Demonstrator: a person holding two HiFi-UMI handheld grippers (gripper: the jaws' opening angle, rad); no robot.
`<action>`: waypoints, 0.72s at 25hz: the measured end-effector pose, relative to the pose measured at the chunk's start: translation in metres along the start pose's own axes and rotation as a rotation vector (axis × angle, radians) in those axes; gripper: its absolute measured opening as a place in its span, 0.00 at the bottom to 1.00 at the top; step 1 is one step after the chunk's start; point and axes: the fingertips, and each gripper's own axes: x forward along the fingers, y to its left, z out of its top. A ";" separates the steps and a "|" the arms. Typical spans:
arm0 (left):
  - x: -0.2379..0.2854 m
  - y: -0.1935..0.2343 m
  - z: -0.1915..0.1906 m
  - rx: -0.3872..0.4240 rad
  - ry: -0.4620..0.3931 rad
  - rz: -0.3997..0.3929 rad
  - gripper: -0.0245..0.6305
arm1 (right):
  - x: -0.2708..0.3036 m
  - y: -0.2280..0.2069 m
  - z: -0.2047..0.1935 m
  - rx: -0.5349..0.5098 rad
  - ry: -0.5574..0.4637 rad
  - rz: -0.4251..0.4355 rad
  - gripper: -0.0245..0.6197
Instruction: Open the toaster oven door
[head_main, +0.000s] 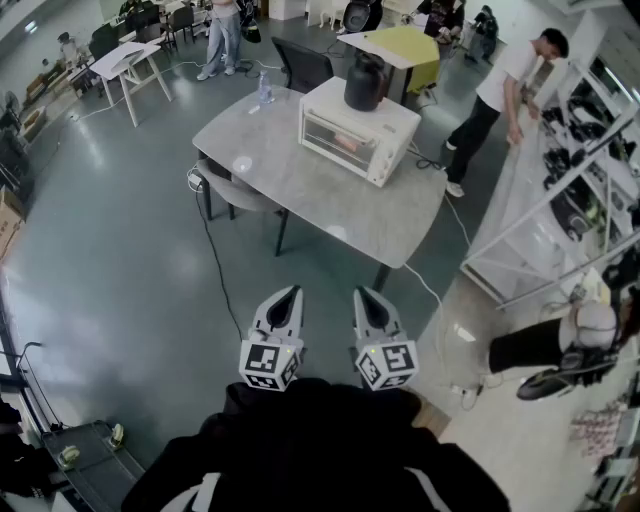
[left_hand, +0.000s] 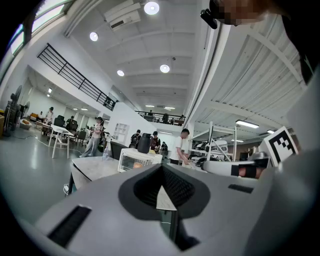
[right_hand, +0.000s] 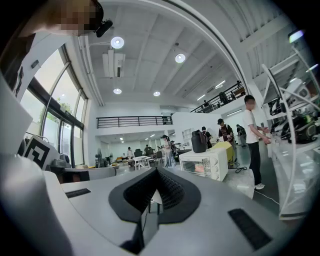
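Toaster oven (head_main: 345, 138) shut, left gripper (head_main: 293, 291), right gripper (head_main: 362, 292) closed

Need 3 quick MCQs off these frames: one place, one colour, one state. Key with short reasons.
1. The black pot stands:
A) on the toaster oven
B) on the floor
C) on a chair

2. The toaster oven's casing is:
A) red
B) white
C) black

3. The oven door is:
A) wide open
B) taken off
C) shut

Key: 1 A, the pot sits on the oven's top; 2 B, the casing looks pale in every view; 3 C, the glass front lies flush with the casing.
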 end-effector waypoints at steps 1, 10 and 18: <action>-0.001 0.000 0.000 -0.002 0.001 -0.001 0.04 | -0.002 0.001 -0.001 0.001 0.000 -0.002 0.04; -0.002 0.014 -0.006 -0.013 0.007 -0.021 0.04 | 0.007 0.010 -0.006 0.014 -0.008 0.000 0.04; 0.026 0.062 -0.006 -0.019 0.024 -0.034 0.04 | 0.062 0.012 -0.012 0.026 -0.001 -0.010 0.04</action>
